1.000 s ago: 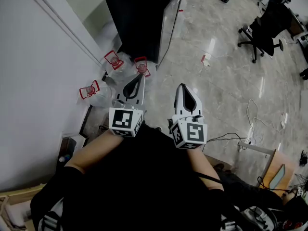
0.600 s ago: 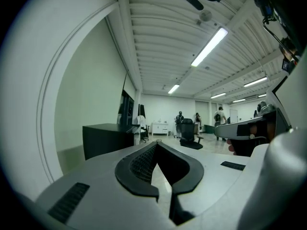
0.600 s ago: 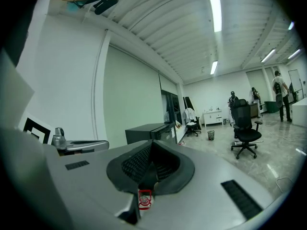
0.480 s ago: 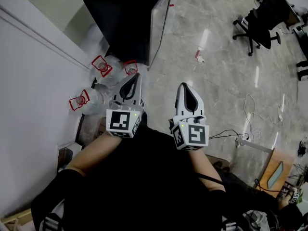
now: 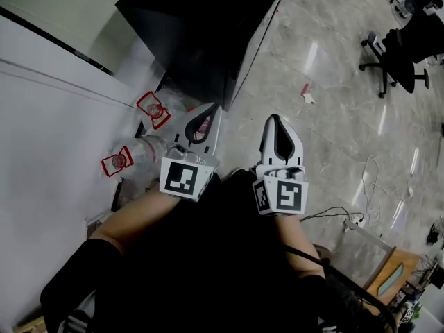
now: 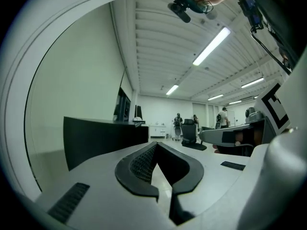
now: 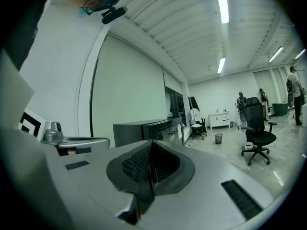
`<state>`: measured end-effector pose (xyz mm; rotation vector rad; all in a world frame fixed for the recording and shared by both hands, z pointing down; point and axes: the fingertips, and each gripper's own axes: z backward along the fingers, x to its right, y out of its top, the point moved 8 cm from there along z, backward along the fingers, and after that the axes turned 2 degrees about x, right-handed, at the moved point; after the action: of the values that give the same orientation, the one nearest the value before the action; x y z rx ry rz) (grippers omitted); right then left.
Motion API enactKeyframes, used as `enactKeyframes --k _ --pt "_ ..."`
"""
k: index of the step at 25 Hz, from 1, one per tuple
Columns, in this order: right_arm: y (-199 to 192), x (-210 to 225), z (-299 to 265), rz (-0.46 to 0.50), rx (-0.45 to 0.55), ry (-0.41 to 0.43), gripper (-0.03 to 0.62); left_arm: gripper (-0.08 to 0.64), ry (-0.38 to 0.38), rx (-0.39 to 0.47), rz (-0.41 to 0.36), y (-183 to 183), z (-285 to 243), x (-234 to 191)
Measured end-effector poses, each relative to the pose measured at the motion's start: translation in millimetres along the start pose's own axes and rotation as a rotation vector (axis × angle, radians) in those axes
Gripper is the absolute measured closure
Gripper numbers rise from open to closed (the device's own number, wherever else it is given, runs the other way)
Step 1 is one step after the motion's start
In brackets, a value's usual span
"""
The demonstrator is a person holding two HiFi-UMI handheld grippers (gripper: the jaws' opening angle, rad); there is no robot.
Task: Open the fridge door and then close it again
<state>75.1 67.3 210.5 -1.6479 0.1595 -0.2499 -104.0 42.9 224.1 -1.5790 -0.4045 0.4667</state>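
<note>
The fridge (image 5: 201, 40) is a low black cabinet standing against the wall ahead of me, its door shut; it also shows as a dark block, the fridge (image 6: 105, 140), and in the right gripper view as the fridge (image 7: 148, 128). My left gripper (image 5: 214, 109) is held close to my body, well short of the fridge, its jaws a narrow wedge apart with floor showing between them (image 6: 156, 147). My right gripper (image 5: 275, 118) is beside it at the same height, pads pressed together on nothing (image 7: 152, 145). Neither touches anything.
Clear plastic jugs with red handles (image 5: 154, 109) lie on the floor between me and the fridge, one more jug (image 5: 116, 162) by the white wall (image 5: 48, 137). A black office chair (image 5: 409, 47) stands far right. A cable and socket strip (image 5: 355, 218) lie at the right.
The fridge now fills more of the top of the head view and sits closer. Both grippers have shifted slightly forward and right, still side by side.
</note>
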Motion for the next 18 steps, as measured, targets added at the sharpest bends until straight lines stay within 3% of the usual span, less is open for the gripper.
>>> enactKeyframes --k 8,18 --pt "-26.1 19.9 -64.4 -0.015 -0.039 0.072 0.577 0.552 0.052 -0.097 0.02 -45.4 -58.3 -12.2" --pt "-91.8 52.6 -103.3 -0.044 -0.083 0.071 0.577 0.552 0.031 -0.141 -0.021 -137.8 -128.3 -18.3"
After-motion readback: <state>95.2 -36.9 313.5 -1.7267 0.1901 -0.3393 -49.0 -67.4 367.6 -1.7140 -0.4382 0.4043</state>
